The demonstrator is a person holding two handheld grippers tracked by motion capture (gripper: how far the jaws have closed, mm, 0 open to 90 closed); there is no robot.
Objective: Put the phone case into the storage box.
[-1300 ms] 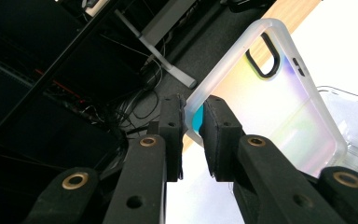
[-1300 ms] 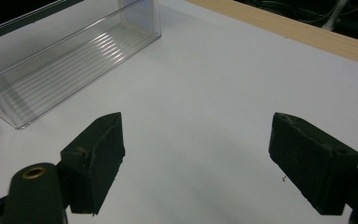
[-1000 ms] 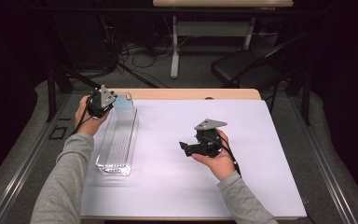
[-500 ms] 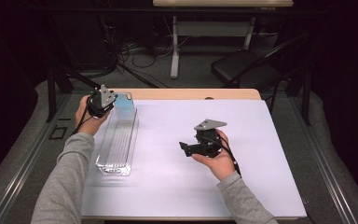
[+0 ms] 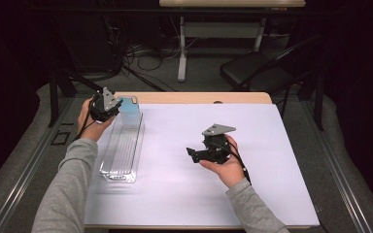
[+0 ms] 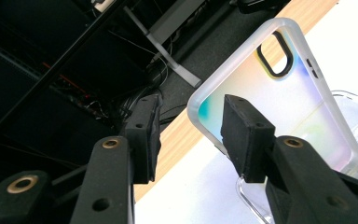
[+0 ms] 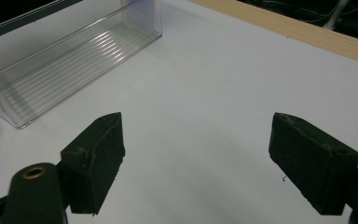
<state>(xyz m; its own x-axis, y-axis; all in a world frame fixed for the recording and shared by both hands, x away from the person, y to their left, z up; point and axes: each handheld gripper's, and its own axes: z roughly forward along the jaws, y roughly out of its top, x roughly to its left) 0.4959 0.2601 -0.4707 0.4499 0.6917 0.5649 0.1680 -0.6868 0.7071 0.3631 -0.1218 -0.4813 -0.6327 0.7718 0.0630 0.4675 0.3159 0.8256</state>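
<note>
A translucent phone case [image 5: 130, 110] with an iridescent tint stands upright at the far end of a clear plastic tray [image 5: 121, 150] on the left of the white table. My left gripper [image 5: 118, 107] is right beside it. Its jaws have just been opening, and in the left gripper view [image 6: 191, 133] they stand apart with the phone case [image 6: 303, 107] just beyond the right pad, untouched by either pad. My right gripper [image 5: 191, 153] is held over the middle of the table, open. In the right gripper view [image 7: 200, 154] bare white surface lies between its jaws.
The tray [image 7: 70, 70] is long, ribbed and runs front to back. A wooden table edge [image 5: 194, 97] runs along the back. Behind it are a dark chair [image 5: 252, 73], cables and a desk leg on the floor.
</note>
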